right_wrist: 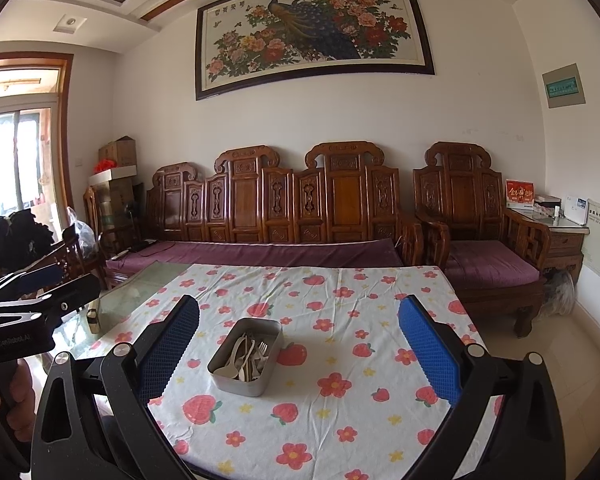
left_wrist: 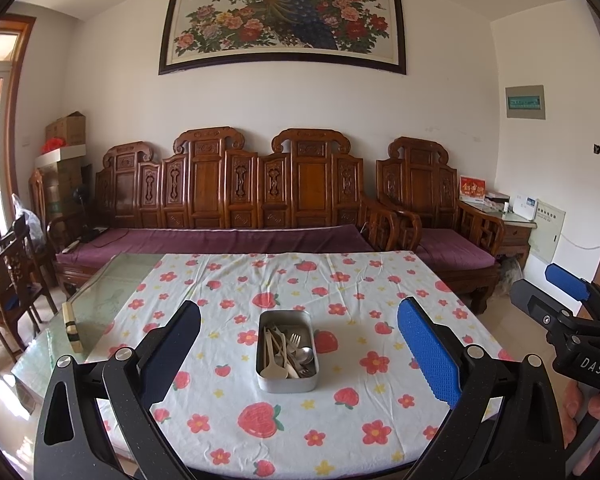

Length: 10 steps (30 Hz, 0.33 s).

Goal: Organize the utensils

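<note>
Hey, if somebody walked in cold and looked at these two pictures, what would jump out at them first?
Probably the metal tin of mixed spoons and forks, alone in the middle of the strawberry-and-flower tablecloth. Next, the left gripper and right gripper framing it, each with jaws wide open and holding nothing. Behind, a big peacock painting hangs above a carved wooden sofa.

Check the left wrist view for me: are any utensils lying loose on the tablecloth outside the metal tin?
No: every utensil sits inside the metal tin, and the floral tablecloth around it carries nothing else.
</note>
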### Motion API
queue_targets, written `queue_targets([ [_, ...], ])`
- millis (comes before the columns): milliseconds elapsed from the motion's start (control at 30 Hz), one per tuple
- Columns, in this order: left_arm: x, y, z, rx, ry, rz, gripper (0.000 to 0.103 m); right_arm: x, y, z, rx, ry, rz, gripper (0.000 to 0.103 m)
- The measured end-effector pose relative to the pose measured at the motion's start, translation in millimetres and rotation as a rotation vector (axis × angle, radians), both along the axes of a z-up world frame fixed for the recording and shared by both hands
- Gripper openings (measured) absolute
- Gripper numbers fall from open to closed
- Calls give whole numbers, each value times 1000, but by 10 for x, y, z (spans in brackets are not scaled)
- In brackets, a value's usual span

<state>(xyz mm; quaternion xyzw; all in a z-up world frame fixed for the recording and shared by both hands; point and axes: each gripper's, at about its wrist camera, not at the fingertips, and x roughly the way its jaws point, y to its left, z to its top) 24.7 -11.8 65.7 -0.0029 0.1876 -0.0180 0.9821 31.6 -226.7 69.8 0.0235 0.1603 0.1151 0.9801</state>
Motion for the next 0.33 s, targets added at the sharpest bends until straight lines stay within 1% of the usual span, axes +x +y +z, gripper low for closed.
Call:
queue_targets([
  [333,-9,-15,6,0,0,0,95,-9,9,-6,0,-1,0,101],
])
